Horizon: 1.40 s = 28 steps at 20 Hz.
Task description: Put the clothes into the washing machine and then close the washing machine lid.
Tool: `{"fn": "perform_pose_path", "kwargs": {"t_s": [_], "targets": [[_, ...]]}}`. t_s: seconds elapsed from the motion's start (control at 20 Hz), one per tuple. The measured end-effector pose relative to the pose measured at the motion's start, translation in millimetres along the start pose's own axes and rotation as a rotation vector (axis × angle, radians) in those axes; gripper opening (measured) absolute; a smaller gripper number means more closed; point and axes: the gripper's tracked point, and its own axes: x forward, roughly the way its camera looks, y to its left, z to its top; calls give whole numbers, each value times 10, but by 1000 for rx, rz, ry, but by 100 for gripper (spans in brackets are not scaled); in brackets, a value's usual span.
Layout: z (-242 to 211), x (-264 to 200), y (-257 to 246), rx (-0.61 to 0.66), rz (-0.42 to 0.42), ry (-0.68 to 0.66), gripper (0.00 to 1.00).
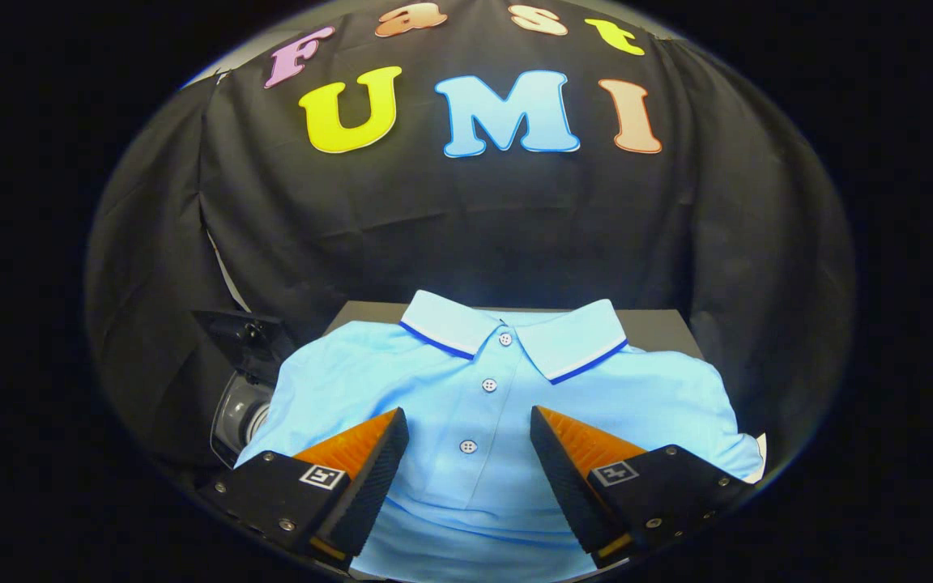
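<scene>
A dark, flat worktop [661,324] stands against the black cloth wall, its bare surface showing behind and to either side of the collar. A light blue polo shirt [402,380] lies spread face up directly on it, covering most of it. The shirt's collar, edged with a dark blue stripe, points toward the wall, and three white buttons run down the placket.
</scene>
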Motion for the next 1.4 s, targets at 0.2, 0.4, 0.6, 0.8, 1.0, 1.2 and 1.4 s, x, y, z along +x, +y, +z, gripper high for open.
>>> {"fn": "perform_pose_path", "kwargs": {"t_s": [0.2, 0.4, 0.6, 0.8, 1.0, 1.2, 1.4], "targets": [[-75, 45, -1, -54, -23, 39, 95], [-56, 23, 12, -33, -36, 62, 96], [-63, 41, -30, -10, -54, 33, 92], [-61, 48, -45, -1, -79, 65, 66], [-15, 80, -44, -19, -84, 29, 23], [12, 94, -42, -57, -98, -23, 1], [26, 54, -13, -2, -90, -57, 0]]}}
